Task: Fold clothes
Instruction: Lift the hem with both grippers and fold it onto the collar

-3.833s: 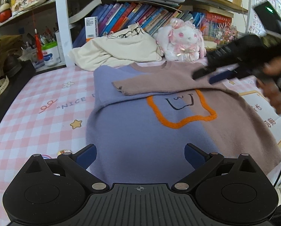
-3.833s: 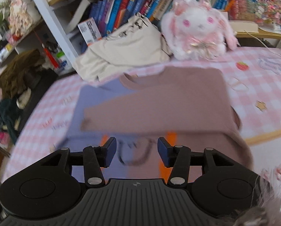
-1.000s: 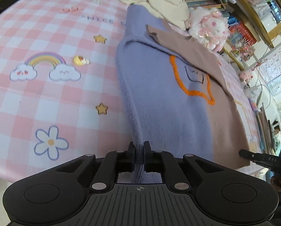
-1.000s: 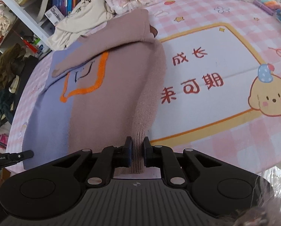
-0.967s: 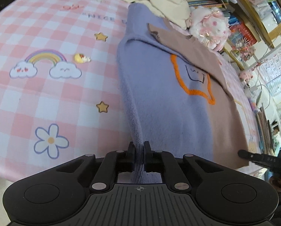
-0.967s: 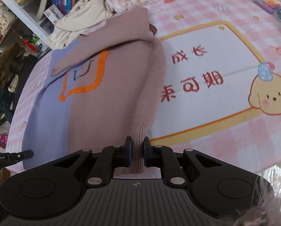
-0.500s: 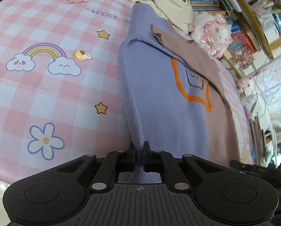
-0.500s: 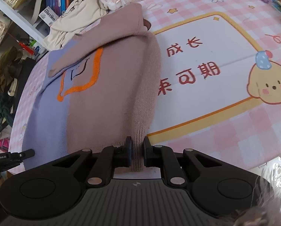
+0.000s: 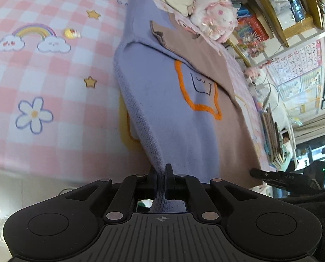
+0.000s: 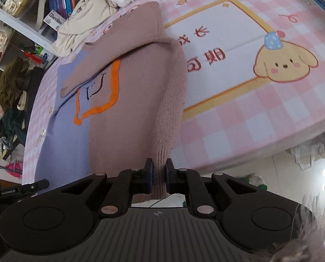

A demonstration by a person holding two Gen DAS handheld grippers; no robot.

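A knit sweater, half lilac-blue (image 9: 169, 109) and half dusty pink (image 10: 138, 83) with an orange outlined patch, lies on the pink checked table, both sleeves folded across its chest. My left gripper (image 9: 161, 172) is shut on the blue hem corner and holds it raised off the table near the front edge. My right gripper (image 10: 158, 168) is shut on the pink hem corner, also lifted. Each gripper shows in the other's view, the right one at the lower right of the left wrist view (image 9: 271, 175) and the left one at the lower left of the right wrist view (image 10: 25, 187).
A cream garment (image 10: 84, 26) and a pink plush rabbit (image 9: 214, 17) sit at the back by the bookshelf (image 9: 271, 4). The patterned table cover (image 10: 238, 87) ends close in front of both grippers. Clothes are piled at the far left (image 10: 7, 100).
Both grippers, still shut on the hem corners, have lifted and drawn back toward the table's front edge. The hem has risen off the cover.
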